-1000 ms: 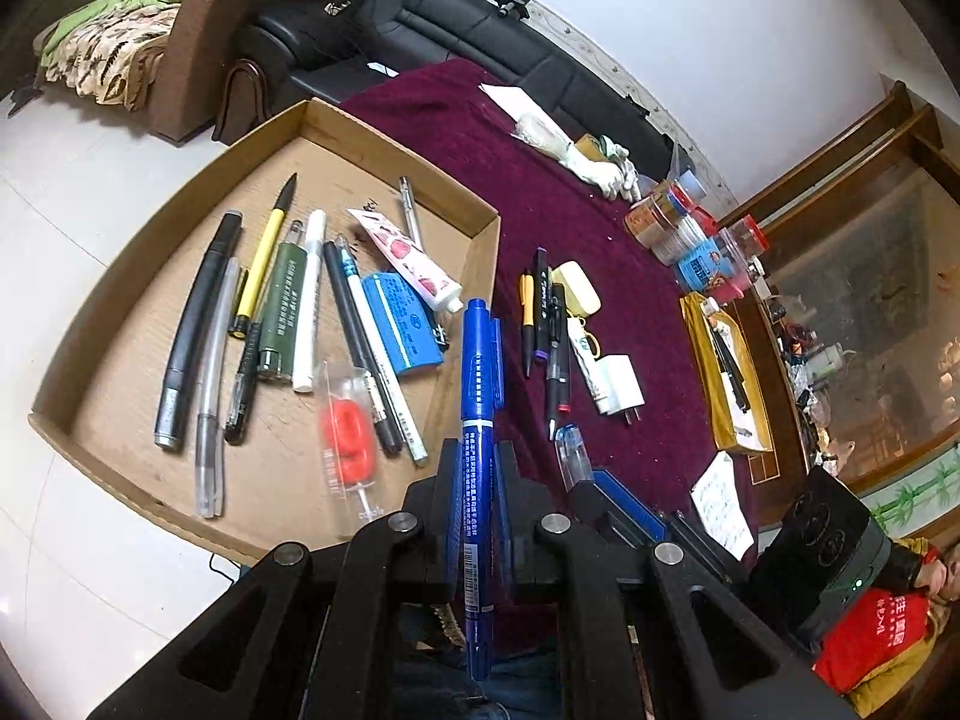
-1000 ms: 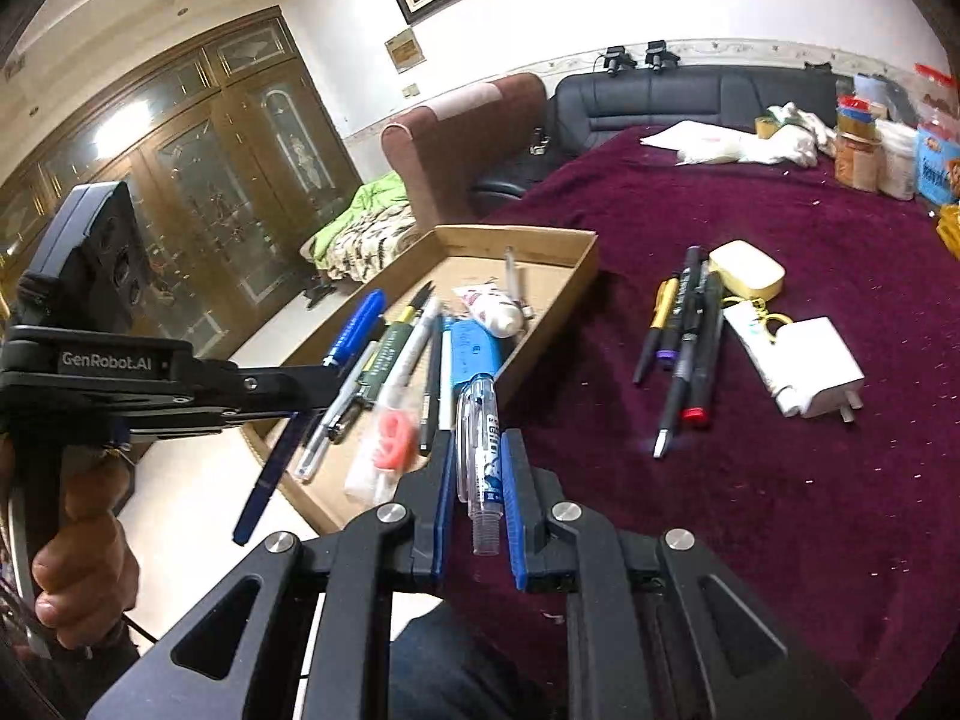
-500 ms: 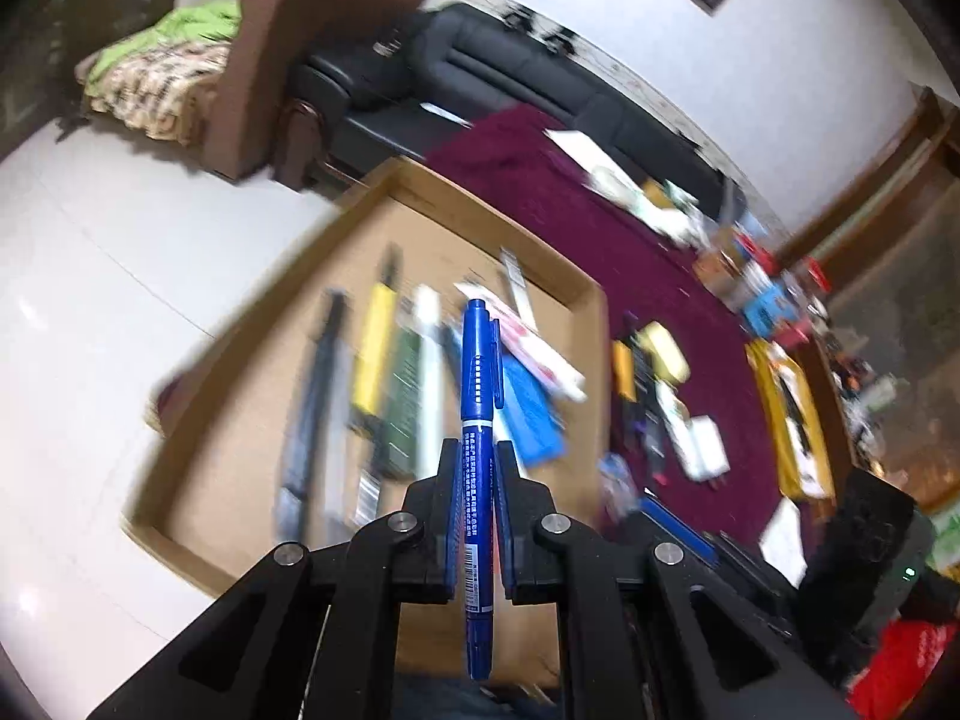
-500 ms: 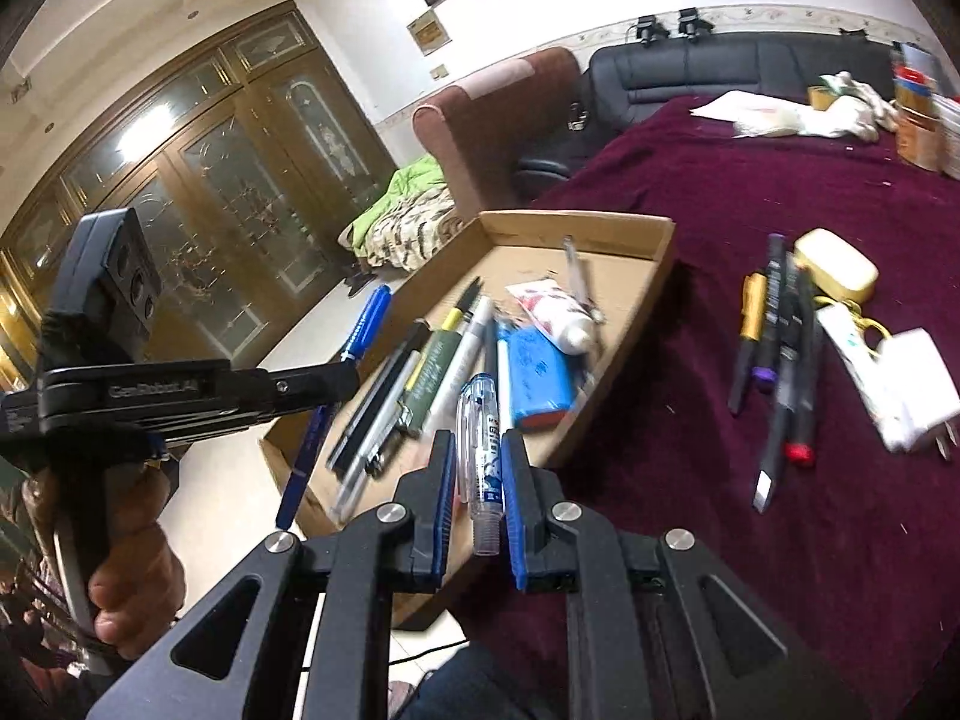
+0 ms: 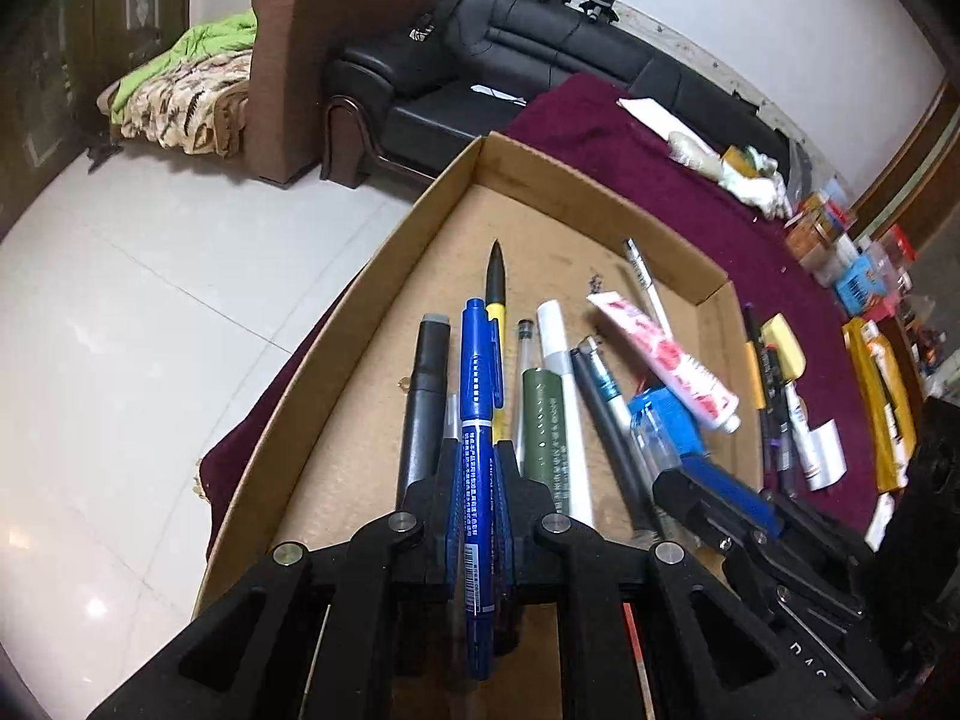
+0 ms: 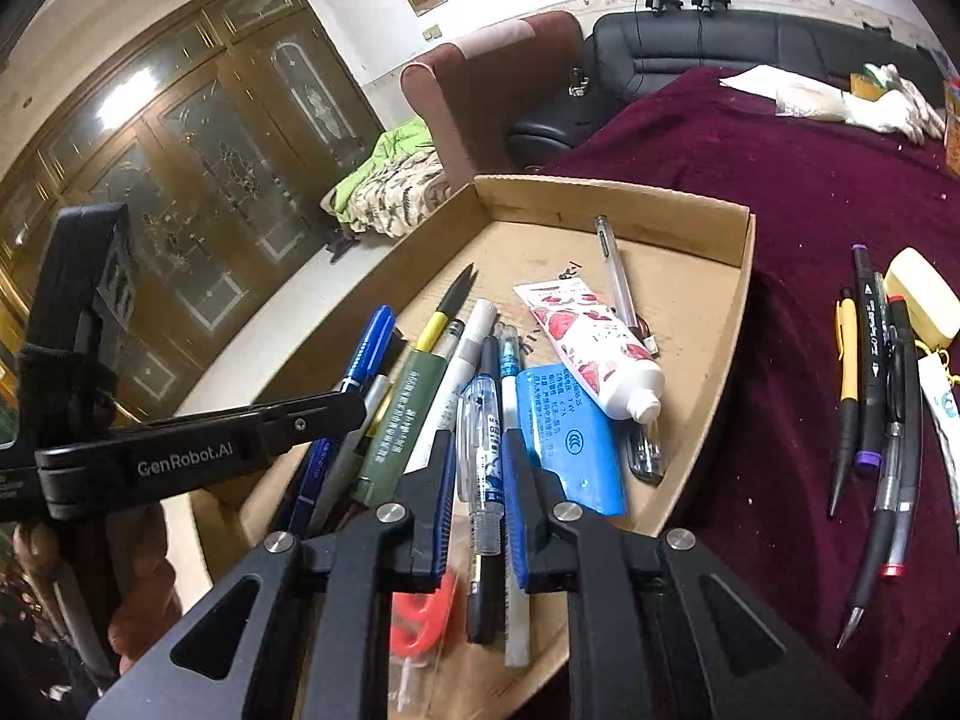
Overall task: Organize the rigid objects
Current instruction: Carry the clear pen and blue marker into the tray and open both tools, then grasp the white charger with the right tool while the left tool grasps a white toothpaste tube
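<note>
Both grippers have swung over the cardboard tray (image 5: 600, 204): left gripper (image 5: 478, 468) grasping the blue marker (image 5: 478, 396), right gripper (image 6: 478, 468) grasping the clear pen (image 6: 483, 438), both ready to drop.

One cardboard tray (image 6: 741, 276) sits at the table's edge. In it lie one strawberry-print tube (image 6: 591, 342), one blue box (image 6: 567, 441) and one packet of red scissors (image 6: 417, 618). Two grippers each carry one pen.

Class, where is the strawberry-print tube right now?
In the right wrist view, the strawberry-print tube lies inside the cardboard tray, right of centre, its cap beside the blue box.
</note>
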Motion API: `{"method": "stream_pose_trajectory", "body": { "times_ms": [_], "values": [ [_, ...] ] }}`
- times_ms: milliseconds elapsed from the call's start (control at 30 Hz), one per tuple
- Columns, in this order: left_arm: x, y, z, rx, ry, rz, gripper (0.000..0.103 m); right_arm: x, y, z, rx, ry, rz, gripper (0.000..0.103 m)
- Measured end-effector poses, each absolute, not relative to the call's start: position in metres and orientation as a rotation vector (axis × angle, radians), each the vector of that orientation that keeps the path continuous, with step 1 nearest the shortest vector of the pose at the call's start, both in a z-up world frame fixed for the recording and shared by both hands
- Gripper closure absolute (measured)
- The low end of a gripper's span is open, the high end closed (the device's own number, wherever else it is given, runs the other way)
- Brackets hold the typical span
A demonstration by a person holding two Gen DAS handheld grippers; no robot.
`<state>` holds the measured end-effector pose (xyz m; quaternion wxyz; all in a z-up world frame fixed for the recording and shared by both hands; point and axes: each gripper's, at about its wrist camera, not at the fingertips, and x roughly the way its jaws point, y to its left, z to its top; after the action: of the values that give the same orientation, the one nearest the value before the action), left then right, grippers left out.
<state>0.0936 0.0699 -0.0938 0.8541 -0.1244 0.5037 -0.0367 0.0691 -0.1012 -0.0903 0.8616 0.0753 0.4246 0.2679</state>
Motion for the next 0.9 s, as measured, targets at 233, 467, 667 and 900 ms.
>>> {"method": "stream_pose_trajectory", "body": {
  "times_ms": [233, 467, 667, 900],
  "values": [
    [0.080, 0.066, -0.088, -0.248, 1.015, -0.045, 0.058, 0.056, -0.103, -0.085, 0.152, 0.841, 0.579, 0.055],
    [0.048, 0.027, -0.053, -0.270, 0.914, -0.104, 0.037, 0.021, -0.162, -0.066, 0.258, 0.741, 0.581, 0.042],
    [0.032, -0.040, -0.042, -0.241, 0.940, -0.254, 0.035, 0.004, -0.241, -0.067, 0.290, 0.752, 0.473, 0.027],
    [0.015, -0.098, -0.038, -0.171, 0.955, -0.346, 0.035, 0.032, -0.324, -0.074, 0.286, 0.817, 0.251, 0.026]
  ]
}}
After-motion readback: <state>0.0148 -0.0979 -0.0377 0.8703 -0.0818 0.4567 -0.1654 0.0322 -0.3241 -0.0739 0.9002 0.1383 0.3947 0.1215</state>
